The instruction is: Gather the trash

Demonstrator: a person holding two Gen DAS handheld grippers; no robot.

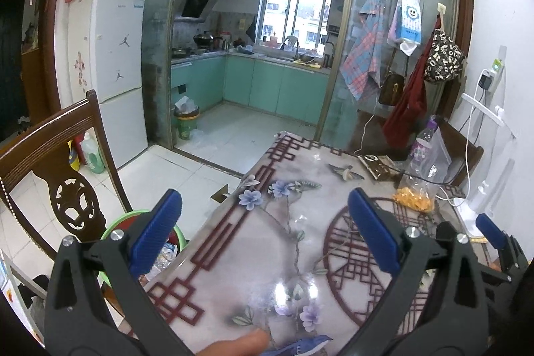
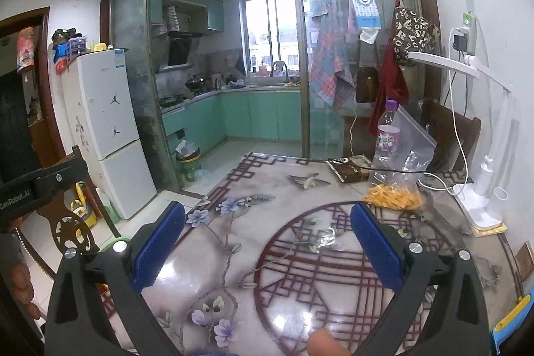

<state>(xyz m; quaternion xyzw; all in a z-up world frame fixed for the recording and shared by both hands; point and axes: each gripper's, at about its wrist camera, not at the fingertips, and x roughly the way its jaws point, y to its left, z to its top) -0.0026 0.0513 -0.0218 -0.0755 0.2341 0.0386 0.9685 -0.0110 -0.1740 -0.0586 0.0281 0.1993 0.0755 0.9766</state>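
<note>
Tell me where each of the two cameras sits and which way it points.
Left wrist: sits on the left gripper, over the table's left edge, facing the kitchen; its open blue fingers, a fingertip and the right gripper's finger show.
Right wrist: sits on the right gripper, over the table's middle, facing the same way; its open fingers show.
Both share the plastic bottle, fridge and kitchen.

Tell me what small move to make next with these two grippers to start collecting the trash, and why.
Probably ease the right gripper forward toward the clear bag of yellow scraps at the table's far right. Both grippers are open and empty, the left gripper sits further left near the green bin, and the bag lies just ahead of the right fingers, beside the plastic bottle.
</note>
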